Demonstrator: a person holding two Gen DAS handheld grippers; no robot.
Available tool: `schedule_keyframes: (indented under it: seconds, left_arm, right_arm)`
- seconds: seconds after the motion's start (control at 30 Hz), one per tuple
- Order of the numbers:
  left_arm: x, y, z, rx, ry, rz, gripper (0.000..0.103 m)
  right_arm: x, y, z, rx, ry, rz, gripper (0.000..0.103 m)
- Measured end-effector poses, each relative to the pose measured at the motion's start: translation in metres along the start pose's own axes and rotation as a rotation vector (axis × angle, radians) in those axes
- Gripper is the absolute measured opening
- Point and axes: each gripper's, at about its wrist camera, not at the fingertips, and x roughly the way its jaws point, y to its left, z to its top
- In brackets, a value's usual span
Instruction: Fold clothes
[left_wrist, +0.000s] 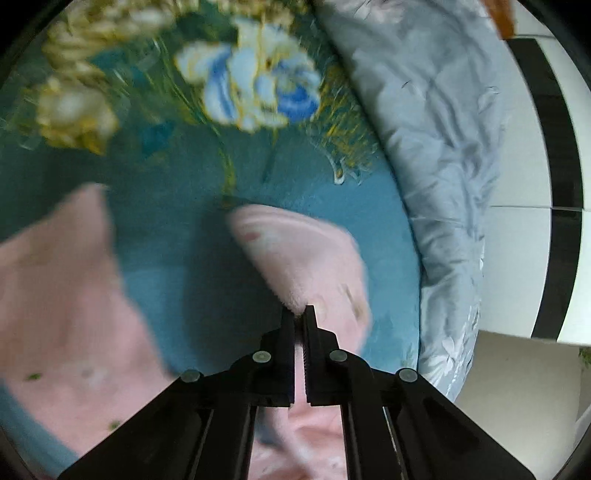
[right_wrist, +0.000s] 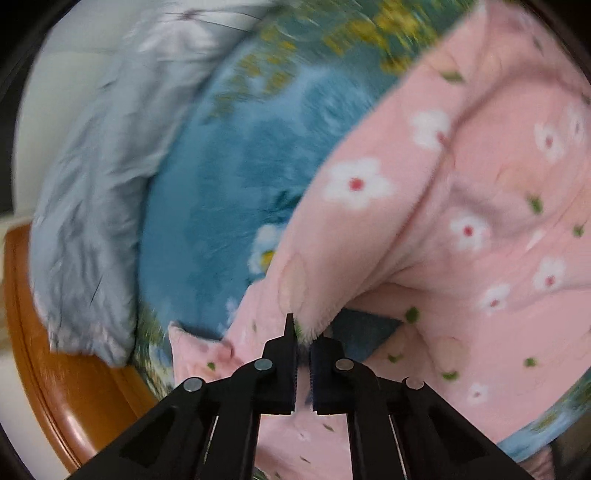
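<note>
On the bed's teal floral blanket (right_wrist: 207, 206) lay the pink flowered garment (right_wrist: 461, 229); my left gripper (left_wrist: 300, 312) and right gripper (right_wrist: 303, 334) each had jaws clenched on a fleecy edge of it. Shallow pinches risked slipping under the cloth's weight, spoiling the fold.

Motion blurs the flowered blanket (left_wrist: 207, 177); the pink garment (right_wrist: 461, 221) runs past the frame's edge.

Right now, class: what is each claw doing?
Left claw: closed, holding the pink garment.
Right claw: closed, holding the pink garment.
</note>
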Motion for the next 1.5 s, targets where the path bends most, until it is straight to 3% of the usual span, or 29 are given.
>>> schedule_keyframes:
  seconds: [0.07,0.17,0.27,0.37,0.47,0.53,0.57,0.6,0.63,0.67,0.7,0.8,0.9,1.07,1.13,1.17,1.23,1.33,1.4,1.5]
  left_arm:
    - [-0.039,0.004,-0.015,0.042,-0.045,0.032,0.002]
    - [-0.063,0.004,-0.005,0.069,-0.07,0.018,0.003]
    - [-0.044,-0.016,0.016,0.141,-0.077,0.075,0.003]
    - [-0.009,-0.027,0.044,0.165,-0.015,0.205,0.003]
    - [0.029,-0.036,0.074,0.137,0.056,0.188,0.003]
    - [0.042,-0.043,0.09,0.124,0.075,0.148,0.004]
    - [0.042,-0.044,0.097,0.097,0.08,0.118,0.006]
    - [0.038,-0.041,0.099,0.077,0.067,0.092,0.013]
    - [0.033,-0.039,0.101,0.056,0.054,0.066,0.019]
    - [0.025,-0.03,0.1,0.038,0.029,0.051,0.034]
    - [0.018,-0.021,0.1,0.02,0.004,0.037,0.041]
    - [0.014,0.019,0.09,0.018,-0.008,0.135,0.041]
    - [0.032,0.061,0.076,-0.009,0.08,0.238,0.041]
    - [0.056,0.087,0.071,-0.104,0.077,0.203,0.04]
    - [0.063,0.084,0.075,-0.101,0.062,0.239,0.009]
    - [0.06,0.075,0.078,-0.076,0.043,0.246,0.005]
    - [0.055,0.056,0.086,-0.026,0.006,0.258,0.004]
    - [0.026,0.03,0.107,0.075,-0.121,0.263,0.004]
    - [0.022,0.023,0.127,0.126,-0.157,0.368,0.004]
    - [0.041,0.031,0.144,0.085,-0.029,0.394,0.005]
  right_arm:
    - [-0.03,-0.003,-0.016,-0.043,-0.009,0.009,0.004]
    - [-0.064,-0.002,-0.019,-0.071,-0.037,0.047,0.004]
    - [-0.06,0.033,-0.007,-0.149,-0.025,0.041,0.004]
    - [-0.03,0.07,0.014,-0.215,-0.001,-0.032,0.004]
    - [-0.008,0.097,0.039,-0.222,-0.016,-0.094,0.005]
    - [-0.004,0.111,0.054,-0.201,-0.058,-0.077,0.009]
    - [-0.006,0.114,0.057,-0.193,-0.079,-0.07,0.018]
    - [-0.009,0.118,0.06,-0.187,-0.1,-0.06,0.049]
    - [-0.013,0.12,0.058,-0.2,-0.121,-0.036,0.064]
    - [-0.017,0.123,0.057,-0.214,-0.141,-0.014,0.069]
    - [-0.02,0.123,0.054,-0.231,-0.153,-0.004,0.069]
    - [-0.027,0.111,0.039,-0.264,-0.157,0.0,0.069]
    - [-0.031,0.08,0.016,-0.255,-0.145,-0.028,0.069]
    - [-0.037,0.023,-0.012,-0.147,-0.082,-0.091,0.069]
    - [-0.047,0.005,-0.018,-0.101,-0.092,-0.104,0.069]
    - [-0.052,-0.002,-0.018,-0.084,-0.096,-0.103,0.069]
    - [-0.063,-0.012,-0.02,-0.057,-0.107,-0.105,0.069]
    - [-0.086,-0.024,-0.017,-0.041,-0.142,-0.119,0.069]
    - [-0.101,-0.03,-0.016,-0.03,-0.172,-0.121,0.069]
    - [-0.118,-0.043,-0.018,-0.012,-0.196,-0.118,0.069]
